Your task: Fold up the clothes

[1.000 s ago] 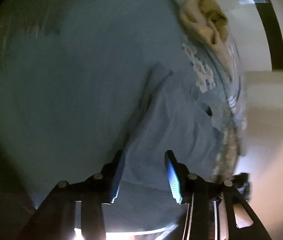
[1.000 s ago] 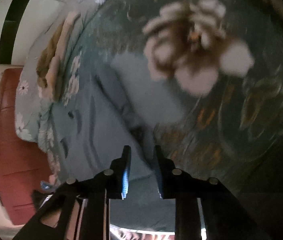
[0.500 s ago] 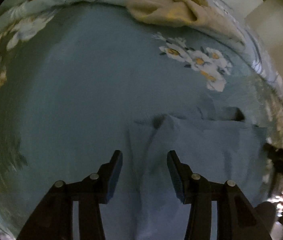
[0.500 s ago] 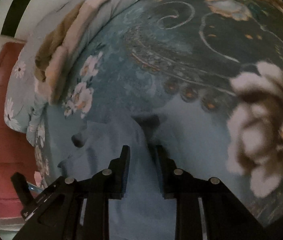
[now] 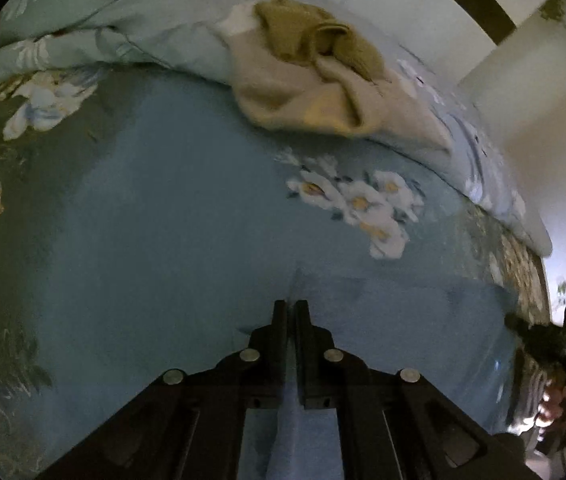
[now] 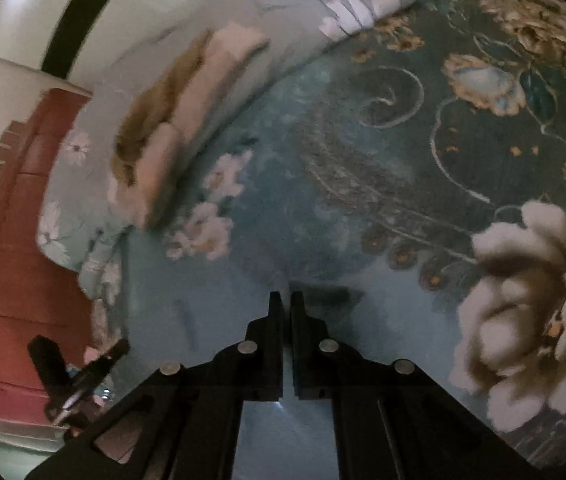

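Observation:
A plain blue garment (image 5: 403, 320) lies flat on a floral bedspread (image 5: 143, 220). My left gripper (image 5: 291, 306) is shut on the garment's far left edge, with cloth pinched between the jaws. In the right wrist view the same garment (image 6: 211, 320) spreads under and left of my right gripper (image 6: 286, 298), which is shut on the garment's far edge. The right gripper's body also shows at the right edge of the left wrist view (image 5: 563, 344), and the left gripper's body shows at the lower left of the right wrist view (image 6: 71, 376).
A crumpled beige and olive garment (image 5: 315, 80) lies on a bunched pale floral quilt (image 5: 103, 28) at the back of the bed; it also shows in the right wrist view (image 6: 163, 128). A white wall (image 5: 543, 100) stands beyond. A red cabinet (image 6: 15, 260) stands beside the bed.
Both grippers went from open to shut on the blue garment's far edge. Both views swung round and now face squarely along the bed.

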The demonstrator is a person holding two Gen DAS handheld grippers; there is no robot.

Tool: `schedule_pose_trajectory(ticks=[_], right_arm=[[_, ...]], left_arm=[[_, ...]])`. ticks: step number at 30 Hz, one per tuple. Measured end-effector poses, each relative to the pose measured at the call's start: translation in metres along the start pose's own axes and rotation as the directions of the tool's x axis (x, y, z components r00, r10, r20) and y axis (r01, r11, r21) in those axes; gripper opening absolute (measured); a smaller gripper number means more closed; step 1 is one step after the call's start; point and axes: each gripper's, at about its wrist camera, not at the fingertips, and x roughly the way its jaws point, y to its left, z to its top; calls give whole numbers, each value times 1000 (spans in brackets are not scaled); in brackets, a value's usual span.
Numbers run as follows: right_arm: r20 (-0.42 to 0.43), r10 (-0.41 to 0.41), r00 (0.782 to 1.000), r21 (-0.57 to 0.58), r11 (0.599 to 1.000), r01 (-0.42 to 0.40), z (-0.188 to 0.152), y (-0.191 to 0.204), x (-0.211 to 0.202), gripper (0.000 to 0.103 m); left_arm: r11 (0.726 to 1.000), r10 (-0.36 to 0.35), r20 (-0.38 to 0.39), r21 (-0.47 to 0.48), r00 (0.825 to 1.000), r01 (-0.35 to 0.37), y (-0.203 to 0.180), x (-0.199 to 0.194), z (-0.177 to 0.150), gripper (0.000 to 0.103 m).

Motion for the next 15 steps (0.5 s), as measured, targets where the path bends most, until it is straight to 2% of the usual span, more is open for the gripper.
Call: schedule_pose_trajectory(ticks=[2, 5, 7, 8, 9, 10, 12, 13, 15], right_arm=[[-44, -6, 999, 35, 999, 8, 1, -8, 15, 3], [-52, -7, 999, 56, 998, 10, -2, -11, 19, 6], [-39, 10, 999, 53, 999, -7, -5, -13, 13, 7], [-34, 15, 999, 51, 999, -14, -8, -15, 9, 10], [-29, 12, 1000, 51, 999, -10, -12, -20, 3, 20], [-29, 12, 1000, 55, 998, -10, -16, -24, 0, 30], [-43, 30, 999, 70, 997, -26, -29, -38, -7, 32], [-56, 45, 997, 79, 996, -41, -36, -44, -9, 32], [-82, 70, 994, 97, 993, -62, -51, -56, -11, 34]], left_arm=[[999, 29, -61, -20, 998, -31, 5, 21, 1, 4], [996, 58, -123, -57, 991, -65, 11, 42, -3, 6], [994, 42, -116, -95, 992, -53, 15, 39, -8, 6], [992, 33, -110, -115, 993, -46, 18, 36, -11, 10], [990, 50, -100, -129, 994, -62, 20, 30, -13, 19], [987, 66, -90, -143, 994, -79, 23, 25, -16, 23], [979, 99, -71, -172, 993, -110, 27, 10, -26, 26], [977, 93, -58, -189, 994, -103, 26, 1, -32, 26], [980, 30, -49, -195, 998, -39, 15, -13, -44, 26]])
